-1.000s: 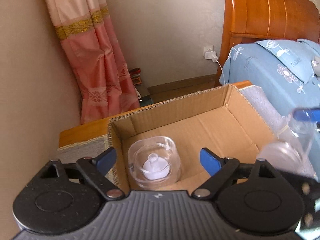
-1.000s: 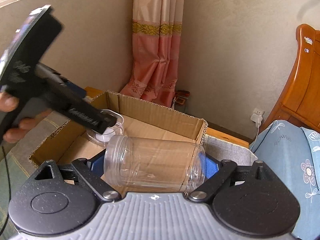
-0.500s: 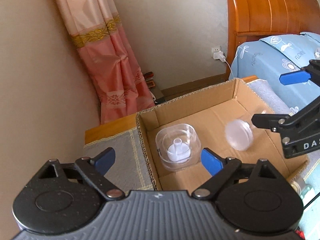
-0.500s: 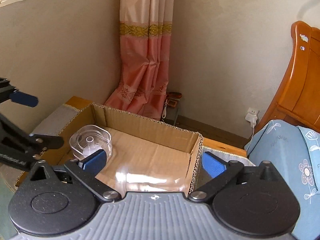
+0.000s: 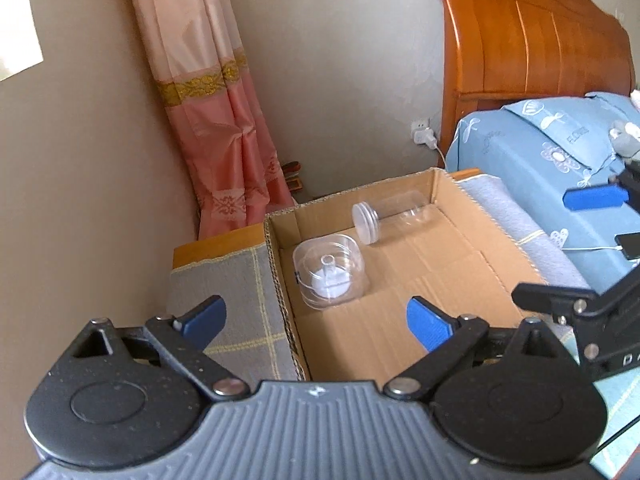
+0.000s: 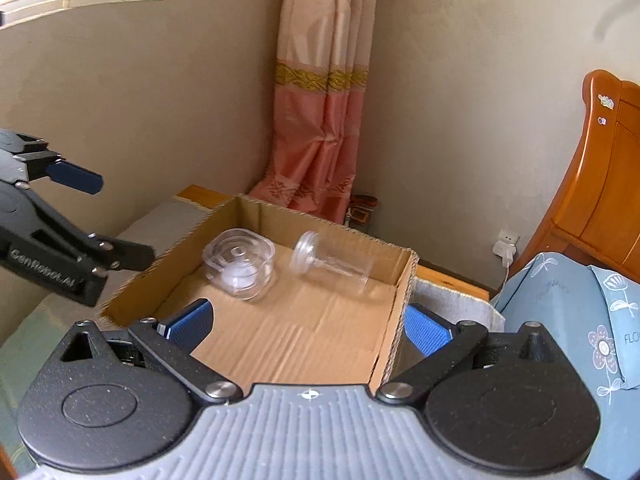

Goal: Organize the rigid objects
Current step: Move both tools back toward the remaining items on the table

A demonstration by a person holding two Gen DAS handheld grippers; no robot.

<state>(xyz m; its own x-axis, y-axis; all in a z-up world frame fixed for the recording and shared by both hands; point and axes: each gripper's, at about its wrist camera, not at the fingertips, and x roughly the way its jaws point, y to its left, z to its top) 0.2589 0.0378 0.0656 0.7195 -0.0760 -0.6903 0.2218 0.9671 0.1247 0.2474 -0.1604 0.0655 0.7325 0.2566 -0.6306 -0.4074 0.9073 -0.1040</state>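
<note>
Tabletop: a wooden tabletop [image 5: 208,246] under a grey checked cloth [image 5: 236,300] carries an open cardboard box [image 5: 400,320]; the box covers most of it, from the cloth's left strip to the edge beside the bed.
Room: a beige wall corner with a pink curtain [image 5: 216,120] banded in gold; a wall socket with a white plug [image 5: 424,136]; an orange wooden headboard [image 5: 532,40]; a bed [image 5: 540,152] in blue flowered bedding just right of the tabletop, a dark phone [image 5: 630,245] on a white cable lying on it.
Clear jar: the clear jar [image 5: 390,216] lies on its side on the box floor, near the far right corner, lid end towards the middle.
Clear tub: the squarish clear tub [image 5: 330,272] with a white piece inside stands near the far left corner of the box, close to the jar, apart from it.
My left claw: my left claw [image 5: 316,320] is spreading, nothing between its blue pads, over the box's near left edge.
My right claw: my right claw [image 6: 306,326] is spread wide and empty, over the box's near right edge.
Since a second ago: the jar was pinched in my right claw then; now it lies in the box. Both claws have drawn back and up from the box, so more of the room shows.
</note>
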